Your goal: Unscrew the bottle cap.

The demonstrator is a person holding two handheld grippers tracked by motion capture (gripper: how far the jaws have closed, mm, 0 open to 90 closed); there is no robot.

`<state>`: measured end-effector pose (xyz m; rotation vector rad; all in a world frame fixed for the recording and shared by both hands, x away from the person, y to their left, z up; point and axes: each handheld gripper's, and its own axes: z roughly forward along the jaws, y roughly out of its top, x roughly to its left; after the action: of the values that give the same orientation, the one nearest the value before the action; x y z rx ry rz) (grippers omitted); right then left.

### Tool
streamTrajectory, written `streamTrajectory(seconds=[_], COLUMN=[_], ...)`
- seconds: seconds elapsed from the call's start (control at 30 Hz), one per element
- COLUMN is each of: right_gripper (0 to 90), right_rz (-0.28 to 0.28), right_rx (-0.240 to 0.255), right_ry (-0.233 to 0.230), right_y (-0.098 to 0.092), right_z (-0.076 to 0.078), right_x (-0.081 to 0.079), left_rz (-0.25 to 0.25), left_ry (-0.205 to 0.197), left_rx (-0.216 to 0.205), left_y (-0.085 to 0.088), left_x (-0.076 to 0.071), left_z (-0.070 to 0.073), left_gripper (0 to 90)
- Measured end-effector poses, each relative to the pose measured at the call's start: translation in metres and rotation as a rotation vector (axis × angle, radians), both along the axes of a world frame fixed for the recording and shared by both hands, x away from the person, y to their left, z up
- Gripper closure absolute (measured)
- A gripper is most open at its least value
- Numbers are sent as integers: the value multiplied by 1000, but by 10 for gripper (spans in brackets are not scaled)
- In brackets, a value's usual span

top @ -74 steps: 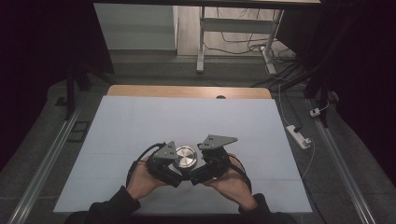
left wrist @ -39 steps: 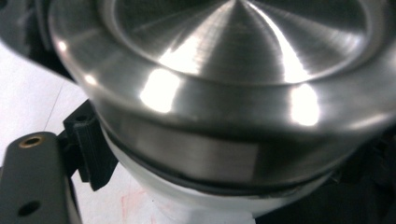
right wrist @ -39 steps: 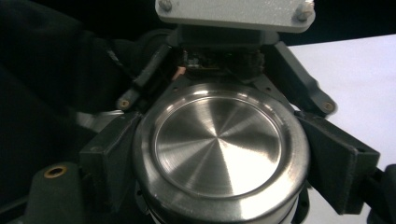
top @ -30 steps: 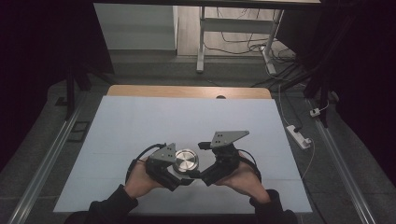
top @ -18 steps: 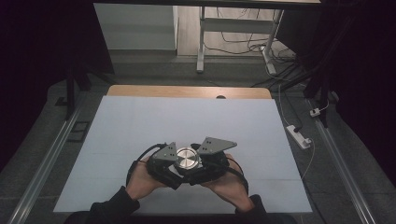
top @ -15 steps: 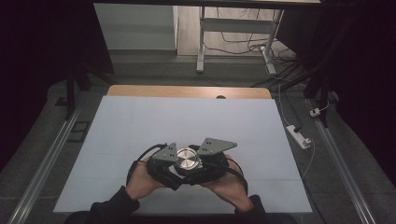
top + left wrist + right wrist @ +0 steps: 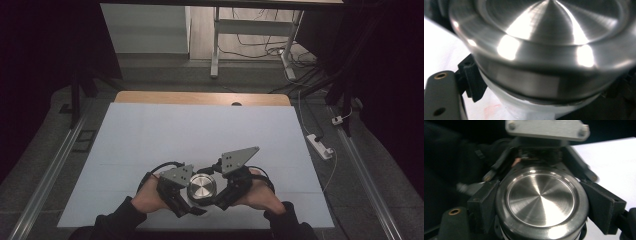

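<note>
Steel-lidded jar sits low centre of the high view on the white table, left gripper clamped on it; right gripper has just closed onto its lid.

A white sheet is spread over a wooden table, whose bare edge is seen well beyond the fingers. A white power strip (cable attached) lies on the grey floor, well off to their right. Metal desk legs and loose cables are seen far beyond.
</note>
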<state>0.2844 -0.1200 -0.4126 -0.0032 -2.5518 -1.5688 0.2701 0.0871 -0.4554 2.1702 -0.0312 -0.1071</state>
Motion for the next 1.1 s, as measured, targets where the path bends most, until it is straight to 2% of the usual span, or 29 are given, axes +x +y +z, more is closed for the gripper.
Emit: streamTrajectory(seconds=[0.03, 0.07, 0.1, 0.13, 0.17, 0.2, 0.23, 0.3, 0.33, 0.37, 0.4, 0.47, 0.5, 0.53, 0.6, 0.63, 0.67, 0.7, 0.8, 0.83, 0.87, 0.93, 0.97, 1.0, 1.1], right_gripper=[187, 182, 157, 116, 86, 63, 63, 26, 7, 7, 7, 12, 44, 44, 65, 68, 68, 90, 106, 124, 178, 180, 181, 181, 184], right_rz=[0, 48, 47, 32, 12, -19, -19, -91, -189, -241, -241, -327, -394, -394, -470, -487, -487, -511, -512, -506, -483, -474, -463, -463, -366], right_rx=[0, 5, 8, 24, 36, 38, 38, 27, -13, -32, -32, -57, -76, -76, -82, -79, -79, -76, -78, -76, -71, -82, -83, -83, -71], right_ry=[0, -3, -5, 2, 9, 15, 15, 23, -5, -19, -19, -38, -60, -60, -79, -82, -82, -96, -89, -86, -81, -94, -91, -91, -66], right_y=[0, -2, -2, -3, -3, -5, -5, -8, -9, -9, -9, -5, 1, 1, 9, 11, 11, 13, 15, 16, 17, 17, 17, 17, 12], right_z=[0, 0, 1, 2, 5, 8, 8, 13, 17, 18, 18, 19, 17, 17, 12, 10, 10, 7, 4, 3, 2, 3, 3, 3, 5], right_x=[0, -1, -1, -2, -2, -1, -1, 0, 0, -1, -1, -3, -5, -5, -8, -9, -9, -9, -9, -9, -10, -11, -11, -11, -9], left_rz=[0, -14, -7, 19, 19, 46, 78, 156, 242, 242, 279, 344, 387, 387, 401, 400, 407, 403, 393, 386, 383, 370, 343, 343, 265], left_ry=[0, -7, -7, -14, -14, -14, -11, -16, -12, -12, -14, -15, -15, -15, -20, -18, -18, -25, -25, -22, -22, -23, -17, -17, 4], left_rx=[0, 3, -3, -2, -2, -1, 2, 11, 19, 19, 22, 27, 32, 32, 38, 38, 39, 45, 43, 42, 42, 48, 45, 45, 20], left_y=[0, -1, -2, -1, -1, 0, 2, 5, 7, 7, 8, 8, 8, 8, 7, 6, 5, 4, 3, 2, 2, 2, 3, 3, 4], left_x=[0, -1, -2, -1, -1, 1, 2, 6, 9, 9, 11, 12, 13, 13, 12, 12, 11, 10, 9, 9, 9, 9, 9, 9, 9], left_z=[0, 1, 1, 2, 2, 2, 2, 1, 1, 1, 0, -1, -1, -1, -1, -1, -1, -1, -1, -1, -1, -1, -1, -1, -1], left_gripper=[152, 152, 152, 152, 152, 152, 152, 152, 152, 152, 152, 152, 152, 152, 152, 152, 152, 152, 152, 152, 152, 152, 152, 152, 152])
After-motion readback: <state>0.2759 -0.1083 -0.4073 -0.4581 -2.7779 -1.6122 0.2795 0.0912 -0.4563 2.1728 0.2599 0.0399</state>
